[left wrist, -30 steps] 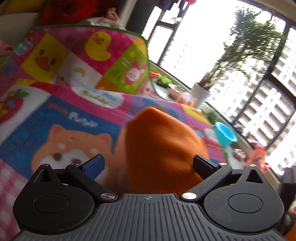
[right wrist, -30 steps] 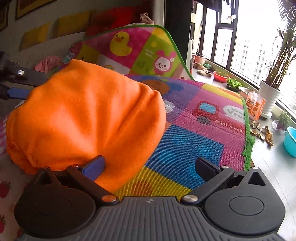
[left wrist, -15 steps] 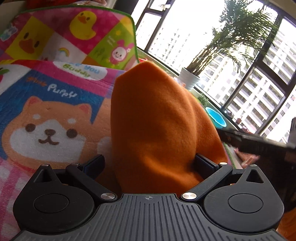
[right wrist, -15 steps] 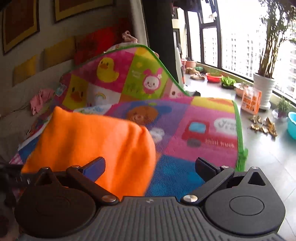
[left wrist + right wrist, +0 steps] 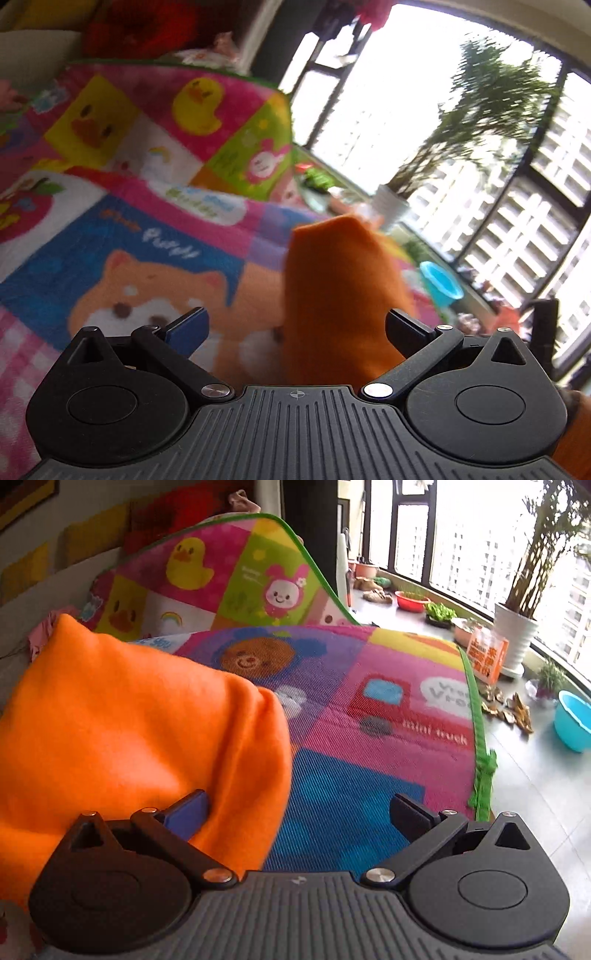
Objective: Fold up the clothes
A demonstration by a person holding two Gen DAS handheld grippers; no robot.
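Note:
An orange fleece garment [image 5: 332, 295] rises in a bunched fold over the colourful play mat [image 5: 110, 229]. My left gripper [image 5: 295, 328] is open, its jaws wide apart, with the cloth standing between them and against the right finger. In the right wrist view the same orange garment [image 5: 129, 731] fills the left half. My right gripper [image 5: 299, 812] is open; the cloth drapes over its left finger [image 5: 184, 814], and the right finger stands free above the mat [image 5: 369, 738].
The mat's far part is propped up against a sofa [image 5: 221, 576]. Beyond the mat's green edge is a tiled floor with a turquoise basin [image 5: 574, 725], a white plant pot [image 5: 515, 635], an orange bag [image 5: 485, 659] and dried scraps, under large windows.
The orange garment has dropped lower and to the right in the left view. In the right view it has risen and spread wider over the left finger. Both cameras have shifted.

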